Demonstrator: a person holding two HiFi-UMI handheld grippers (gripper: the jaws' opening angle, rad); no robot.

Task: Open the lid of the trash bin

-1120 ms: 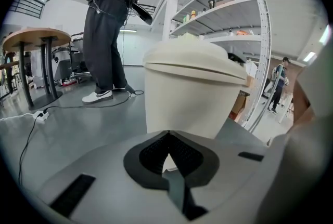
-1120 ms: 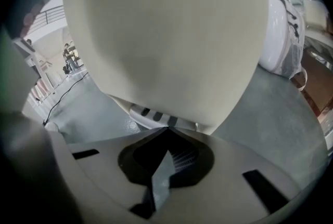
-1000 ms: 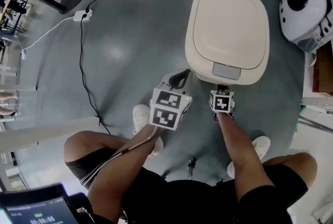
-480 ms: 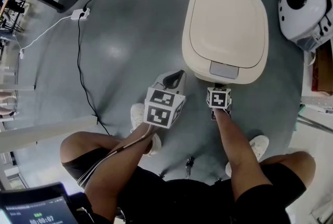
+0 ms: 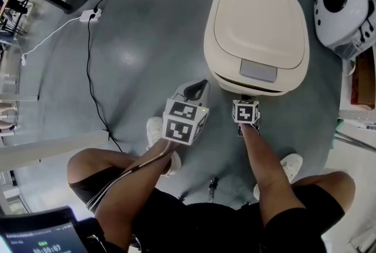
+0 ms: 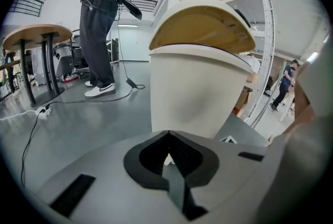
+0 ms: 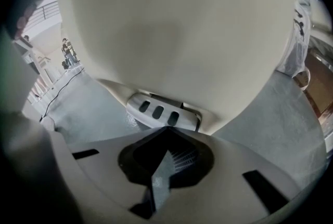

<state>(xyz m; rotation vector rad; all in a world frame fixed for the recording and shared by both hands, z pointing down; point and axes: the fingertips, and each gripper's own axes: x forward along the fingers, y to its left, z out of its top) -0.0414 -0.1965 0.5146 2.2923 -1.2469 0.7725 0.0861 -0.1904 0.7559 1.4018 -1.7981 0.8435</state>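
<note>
My right gripper [image 7: 167, 129], jaws together, tip at the gray foot pedal [image 7: 156, 111] of the trash bin [image 6: 192, 93]; lid [image 6: 200, 28] ajar. Left gripper [image 6: 167, 134] pinched together, empty.

A dark screen [image 5: 36, 235] at the lower left corner of the head view shows a line of white digits that seems to read 00:00:07; the smaller line above it is too blurred to read. The left gripper's cube [image 5: 184, 122] and the right gripper's cube [image 5: 246, 112] carry black-and-white square marker patterns, without letters or numbers.
</note>
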